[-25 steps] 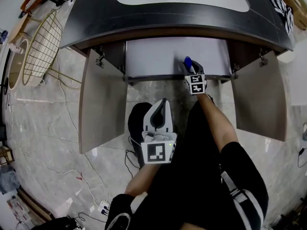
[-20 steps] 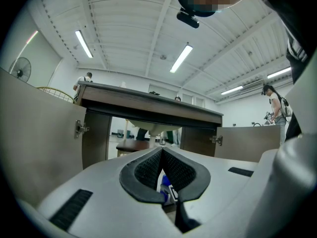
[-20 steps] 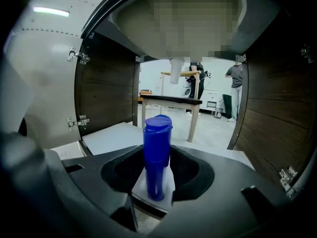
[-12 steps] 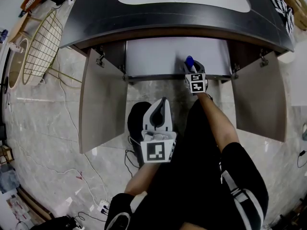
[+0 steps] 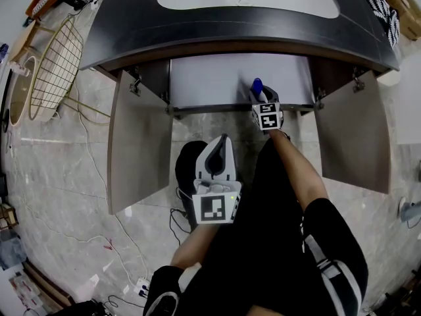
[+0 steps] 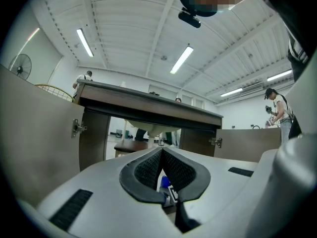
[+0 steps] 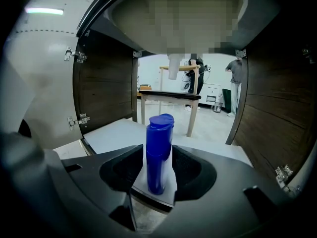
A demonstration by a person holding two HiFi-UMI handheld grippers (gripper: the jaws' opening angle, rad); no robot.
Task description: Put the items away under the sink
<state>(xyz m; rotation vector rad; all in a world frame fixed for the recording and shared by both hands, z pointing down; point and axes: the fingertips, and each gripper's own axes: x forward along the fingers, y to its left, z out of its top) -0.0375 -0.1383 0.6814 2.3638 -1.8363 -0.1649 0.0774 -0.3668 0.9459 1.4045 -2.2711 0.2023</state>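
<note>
A blue bottle (image 5: 257, 86) with a flip cap stands upright between the jaws of my right gripper (image 5: 261, 96), which is shut on it. In the right gripper view the bottle (image 7: 159, 138) rises from the right gripper (image 7: 157, 168) at the front edge of the pale cabinet floor (image 7: 124, 135) under the sink. My left gripper (image 5: 223, 142) hangs back over the person's legs, shut and empty. In the left gripper view its pads (image 6: 148, 170) meet at the tip of the left gripper (image 6: 161, 150), and the bottle (image 6: 165, 181) peeks through below.
Both cabinet doors, left (image 5: 138, 143) and right (image 5: 352, 133), stand wide open below the dark countertop (image 5: 243, 25). The sink basin (image 7: 173, 19) bulges down inside the cabinet. A wire basket (image 5: 56, 64) and cables (image 5: 181, 216) lie on the marble floor to the left.
</note>
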